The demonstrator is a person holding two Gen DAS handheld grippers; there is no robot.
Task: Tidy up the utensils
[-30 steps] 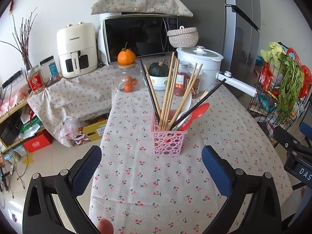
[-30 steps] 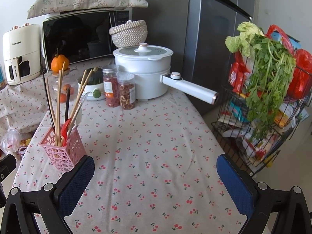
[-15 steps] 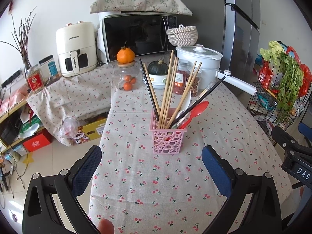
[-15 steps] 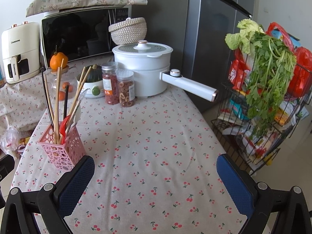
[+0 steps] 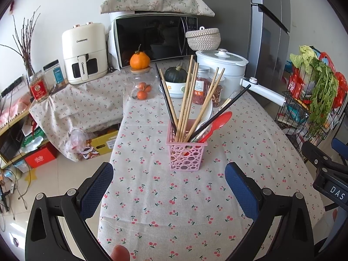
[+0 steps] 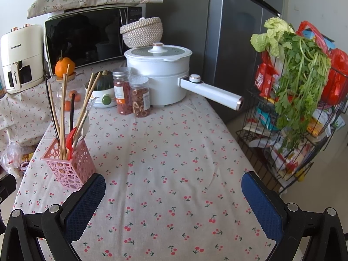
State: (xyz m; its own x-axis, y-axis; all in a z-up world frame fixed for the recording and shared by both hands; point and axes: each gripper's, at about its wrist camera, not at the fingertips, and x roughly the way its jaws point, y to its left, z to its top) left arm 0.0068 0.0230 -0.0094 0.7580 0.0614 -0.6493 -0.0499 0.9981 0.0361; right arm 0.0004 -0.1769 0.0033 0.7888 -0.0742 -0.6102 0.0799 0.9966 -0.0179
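Note:
A pink perforated utensil basket (image 5: 187, 156) stands upright on the cherry-print tablecloth (image 5: 174, 206). It holds several wooden chopsticks (image 5: 187, 100), black chopsticks (image 5: 219, 115), a red spoon (image 5: 215, 124) and a white spoon. My left gripper (image 5: 169, 184) is open and empty, just in front of the basket. In the right wrist view the basket (image 6: 69, 165) is at the left, beside my open, empty right gripper (image 6: 174, 195), which hovers over bare cloth.
At the back stand a white pot with a long handle (image 6: 161, 76), two spice jars (image 6: 130, 93), a squash bowl (image 5: 176, 80), a jar with oranges (image 5: 141, 82), a microwave (image 5: 152, 37) and an air fryer (image 5: 83, 52). A wire rack with greens (image 6: 300, 91) stands right of the table.
Both grippers have drawn back slightly toward the near edge of the table; the basket and utensils have not moved. Both grippers stay open.

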